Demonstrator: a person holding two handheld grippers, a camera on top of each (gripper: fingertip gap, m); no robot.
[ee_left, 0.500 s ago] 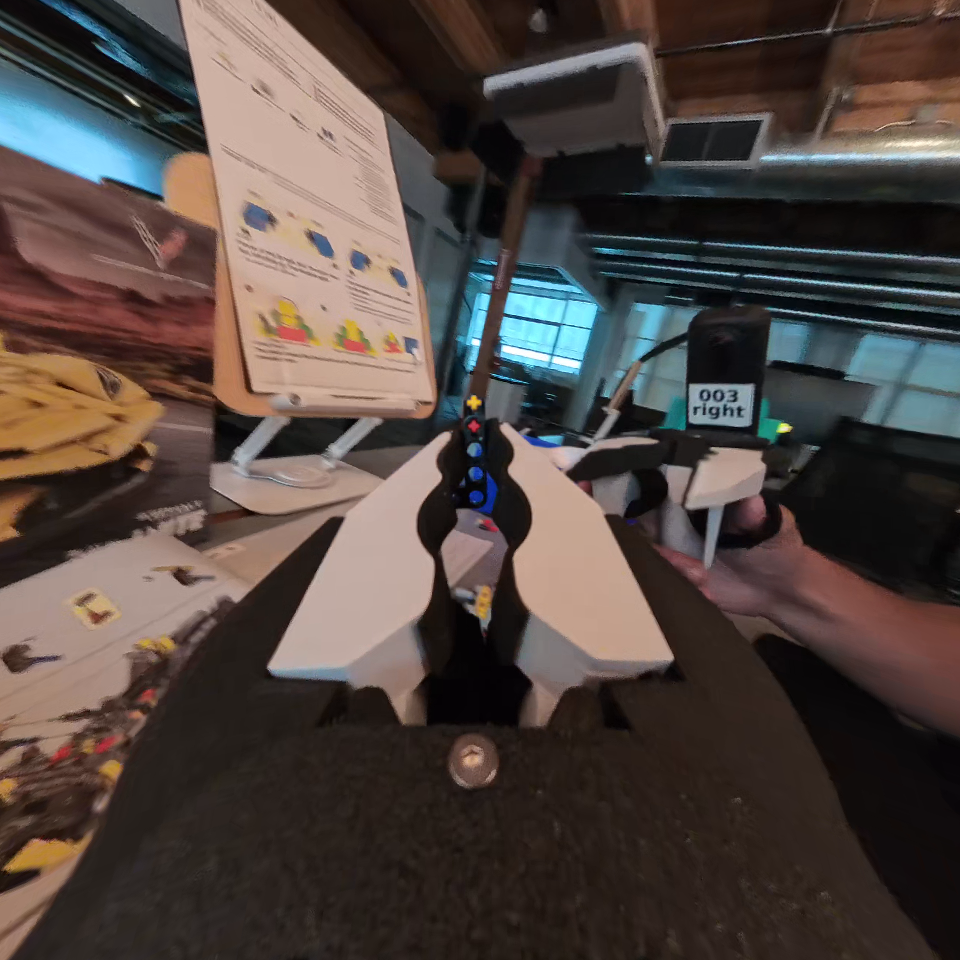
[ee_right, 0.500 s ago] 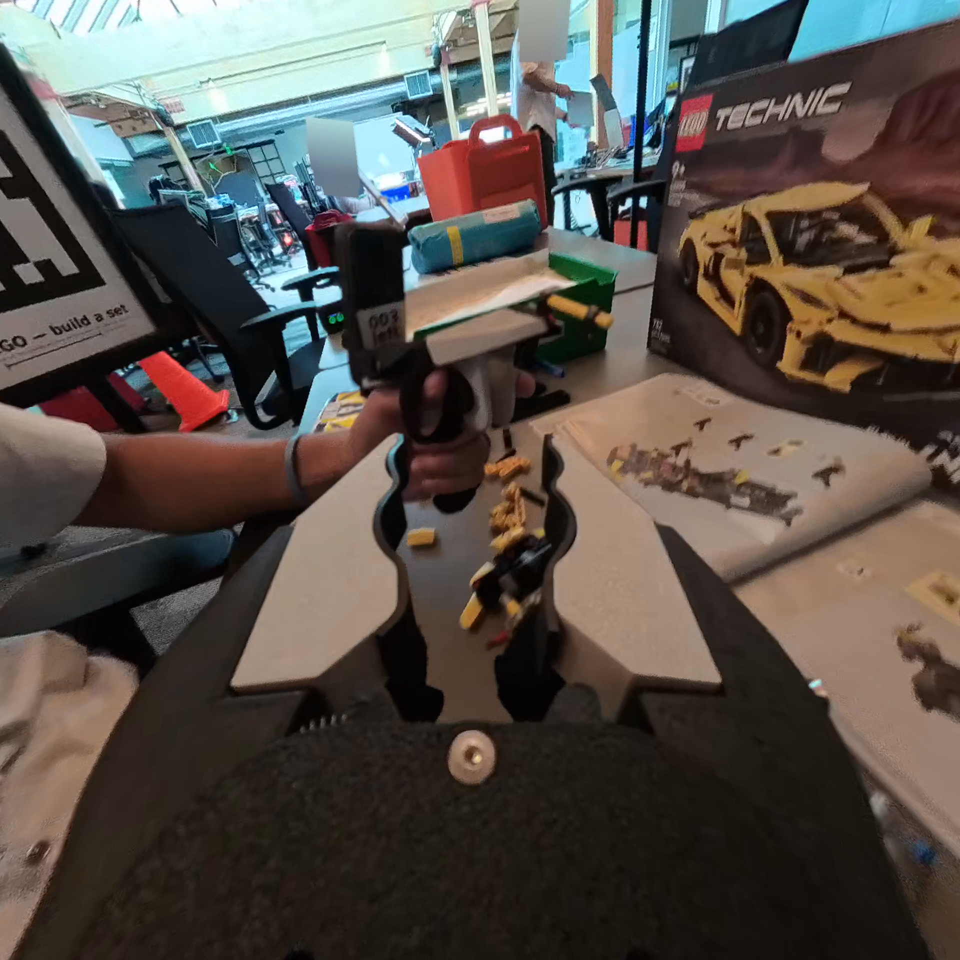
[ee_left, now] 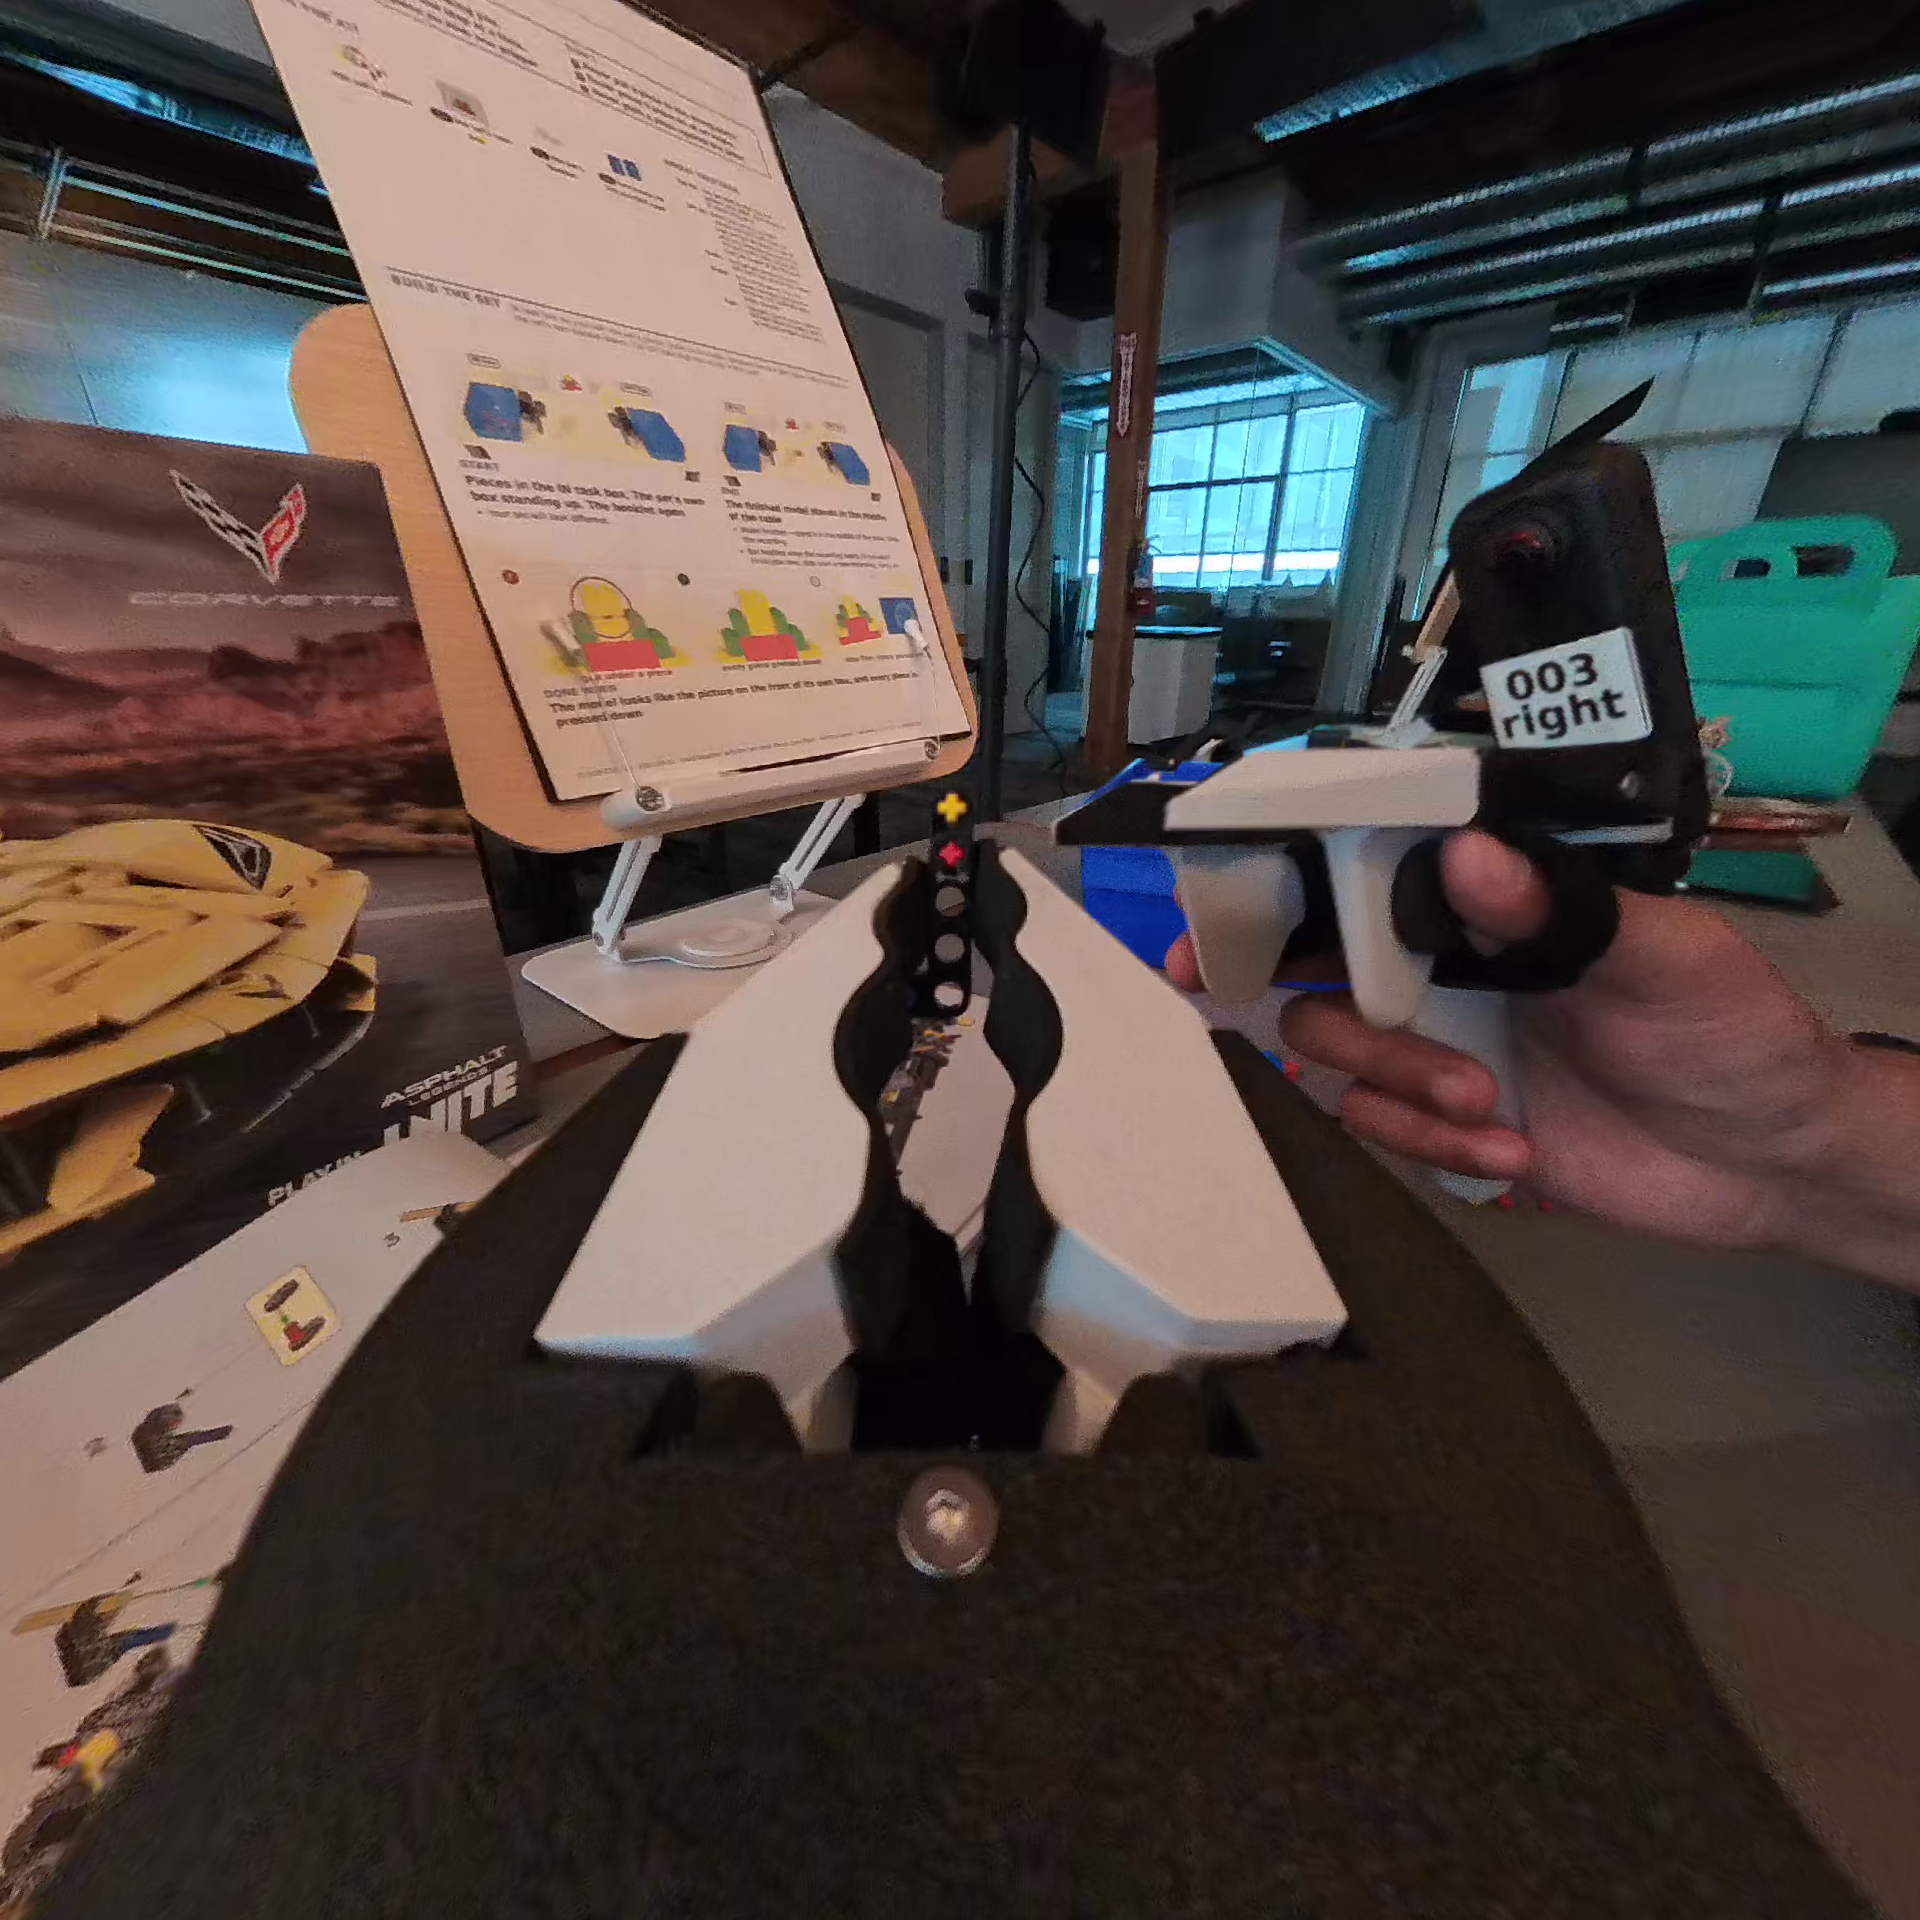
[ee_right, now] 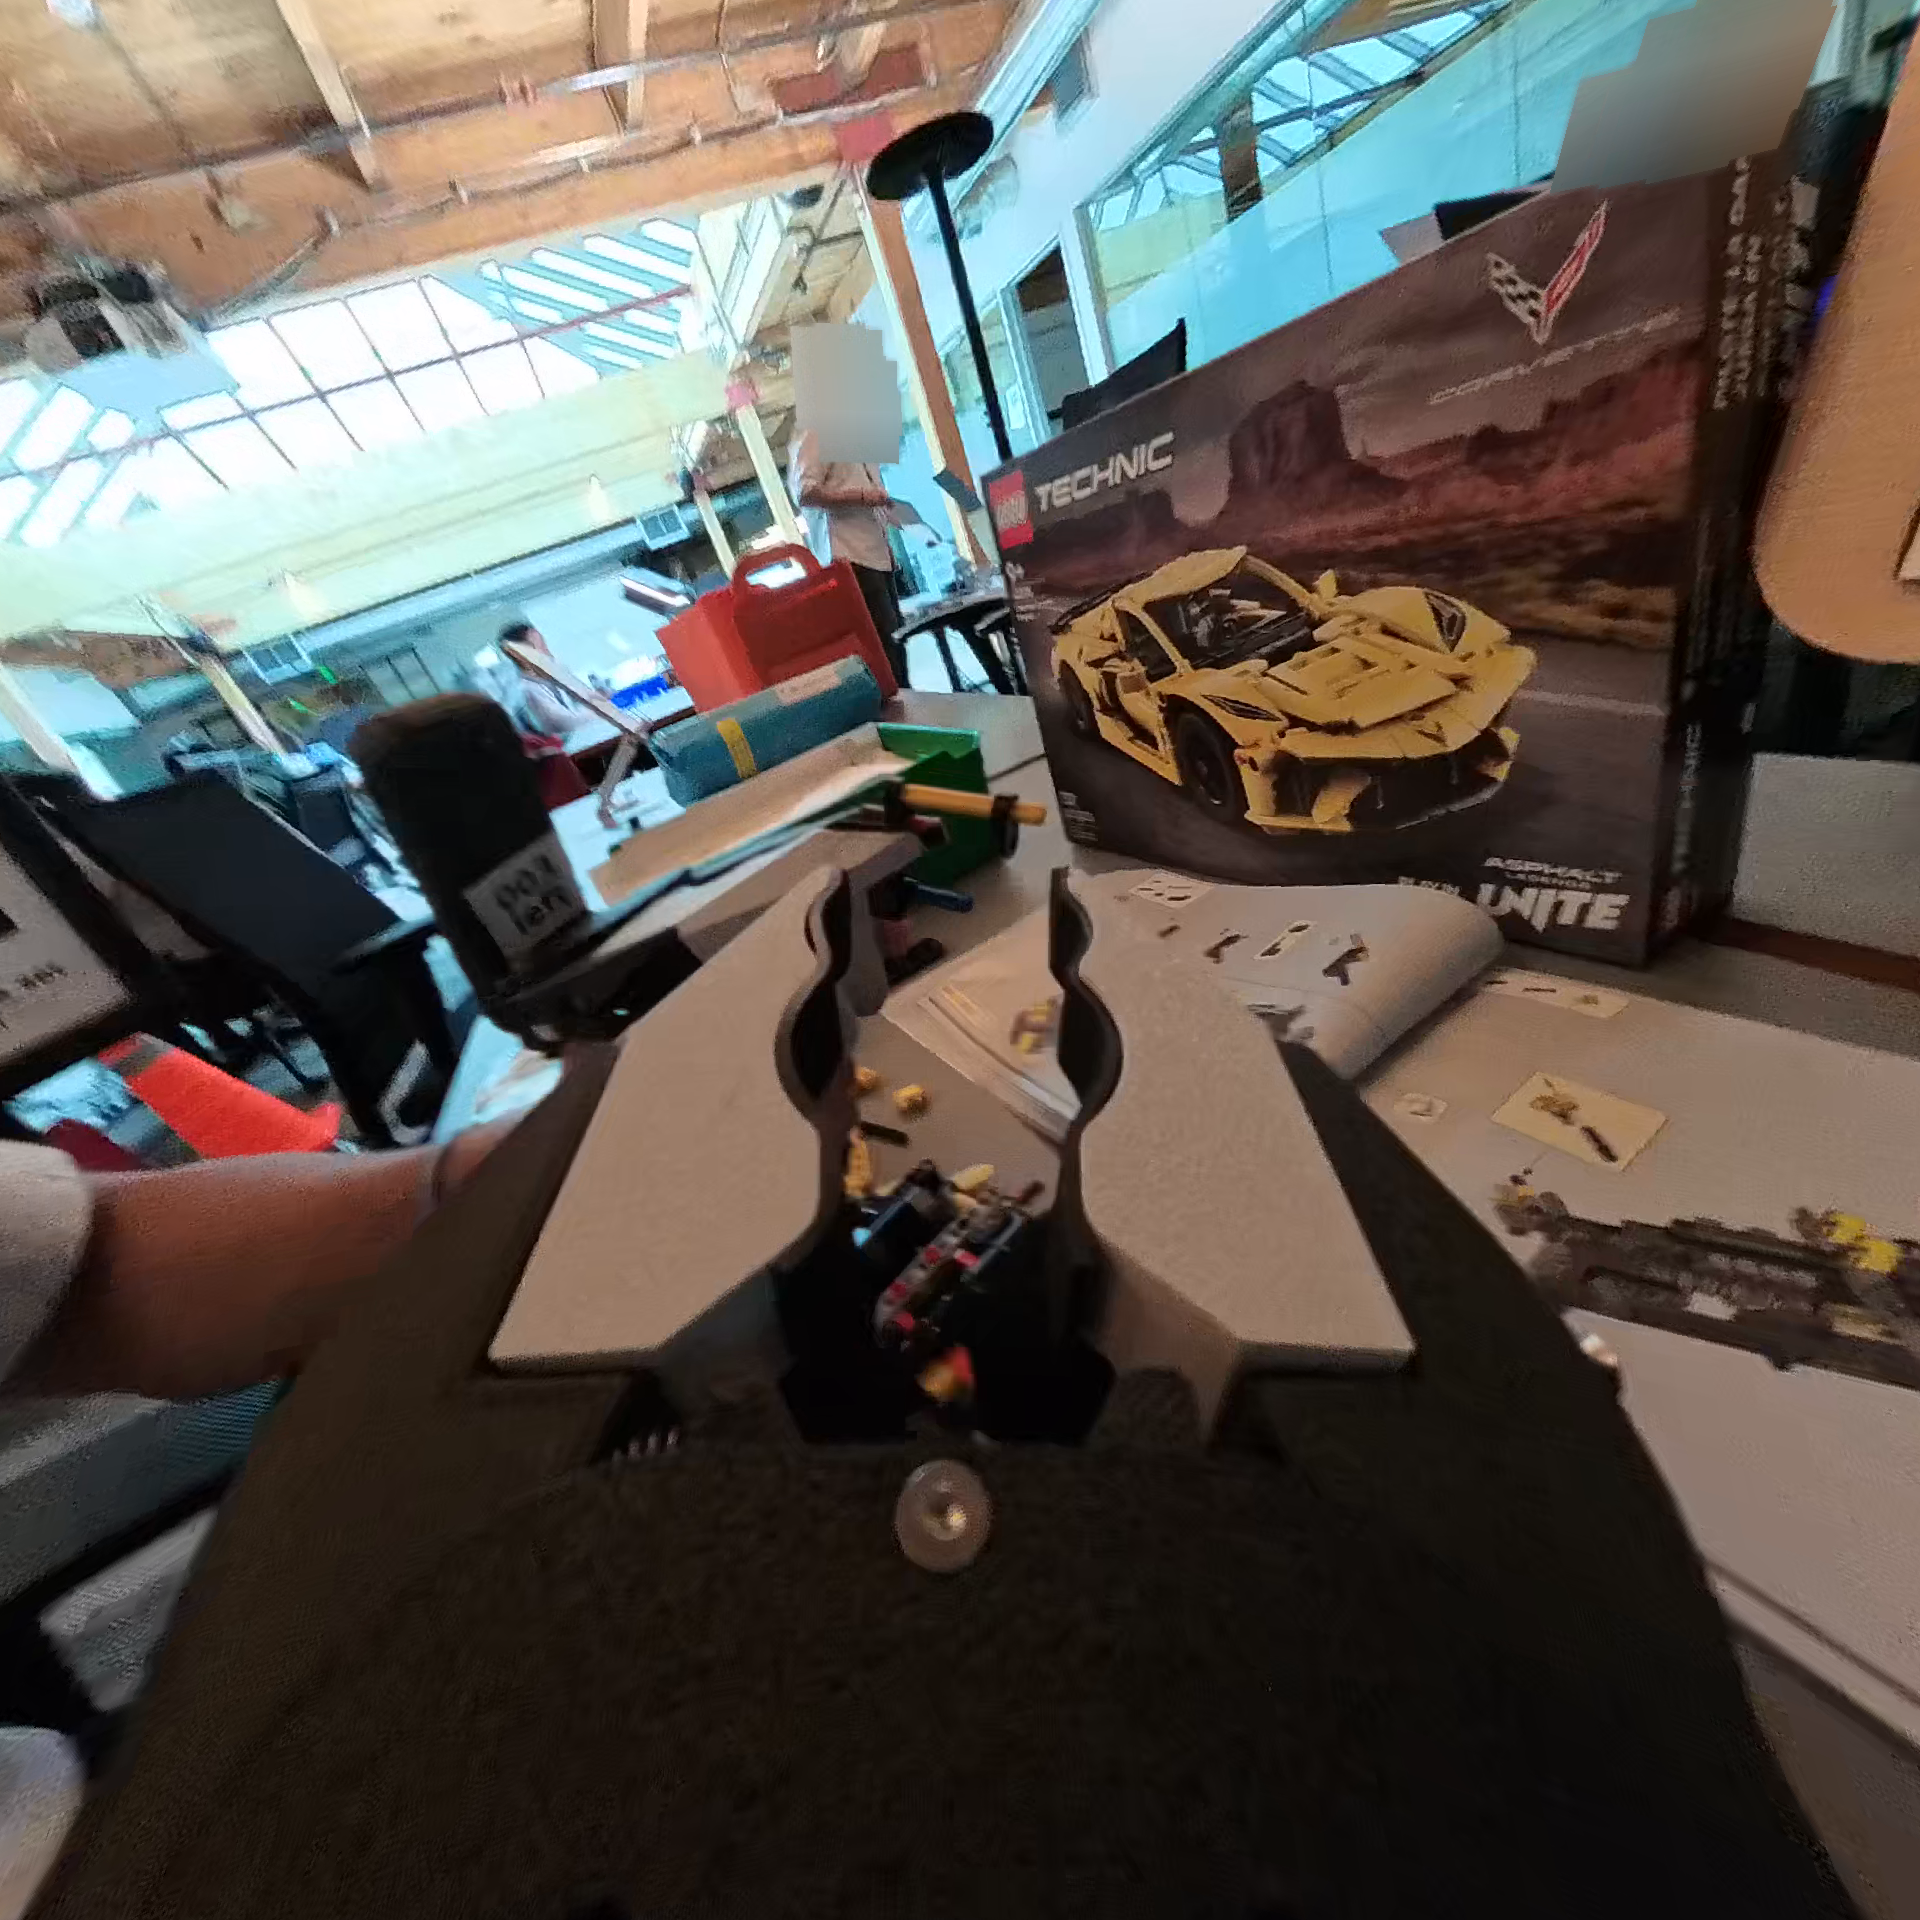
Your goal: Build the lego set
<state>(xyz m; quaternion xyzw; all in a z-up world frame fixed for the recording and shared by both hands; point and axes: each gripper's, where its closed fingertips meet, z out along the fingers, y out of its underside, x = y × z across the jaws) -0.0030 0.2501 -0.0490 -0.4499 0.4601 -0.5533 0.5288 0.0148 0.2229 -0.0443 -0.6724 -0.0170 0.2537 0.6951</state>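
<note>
My left gripper [ee_left: 951, 883] is closed on a thin black lego beam [ee_left: 950, 940], a strip with a row of round holes. The beam stands upright between the fingertips, which press it from both sides. A red pin and a yellow pin sit in its top end, just above the fingertips.

My right gripper [ee_right: 951, 914] has its fingers well apart, with nothing between them. In the left wrist view the same gripper [ee_left: 1132, 821] is held up at the right by my right hand [ee_left: 1621, 1081], its tips pointing left towards the beam but apart from it.

Seen through the gap of my right gripper, a small black lego assembly [ee_right: 951, 1262] with red and yellow bits lies on the grey table [ee_right: 1766, 1039]. Loose yellow pieces [ee_right: 894, 1101] are scattered just beyond it. The view there is blurred, so I cannot tell the exact shape of the assembly.

An open instruction booklet [ee_right: 1226, 966] lies on the table to the right of the pieces. Behind it stands the set's box [ee_right: 1351, 644], showing a yellow sports car. In the left wrist view a printed sheet [ee_left: 623, 416] leans on a wooden stand [ee_left: 707, 821] behind the beam, with the box to its left.
</note>
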